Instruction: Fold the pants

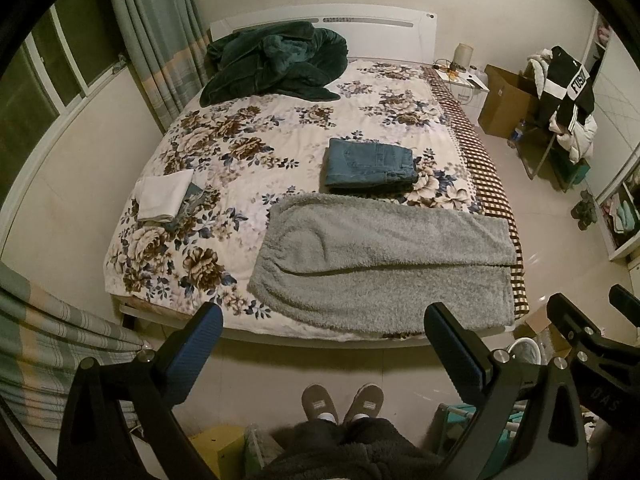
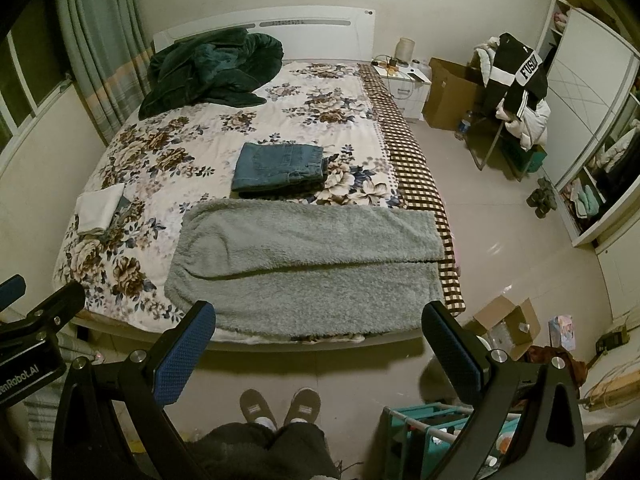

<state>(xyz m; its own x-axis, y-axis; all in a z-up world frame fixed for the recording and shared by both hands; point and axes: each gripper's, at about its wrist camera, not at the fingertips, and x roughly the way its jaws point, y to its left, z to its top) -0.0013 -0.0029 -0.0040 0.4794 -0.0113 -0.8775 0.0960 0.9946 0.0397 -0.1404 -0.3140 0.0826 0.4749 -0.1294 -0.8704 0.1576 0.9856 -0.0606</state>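
Grey fleece pants (image 1: 380,260) (image 2: 304,264) lie flat across the near end of the bed, waist to the left, legs side by side reaching the right edge. My left gripper (image 1: 324,336) is held above the floor in front of the bed, open and empty, short of the pants. My right gripper (image 2: 320,332) hangs beside it, also open with nothing between its blue pads. Folded blue jeans (image 1: 370,164) (image 2: 280,168) rest just beyond the grey pants. A folded white cloth (image 1: 162,196) (image 2: 100,208) sits at the bed's left side.
A dark green blanket (image 1: 276,64) is heaped by the headboard. The person's slippered feet (image 1: 342,402) stand on the tiled floor before the bed. Cardboard boxes (image 2: 506,326), a teal rack (image 2: 424,432), a clothes-laden chair (image 2: 516,92) and a wardrobe (image 2: 592,120) crowd the right.
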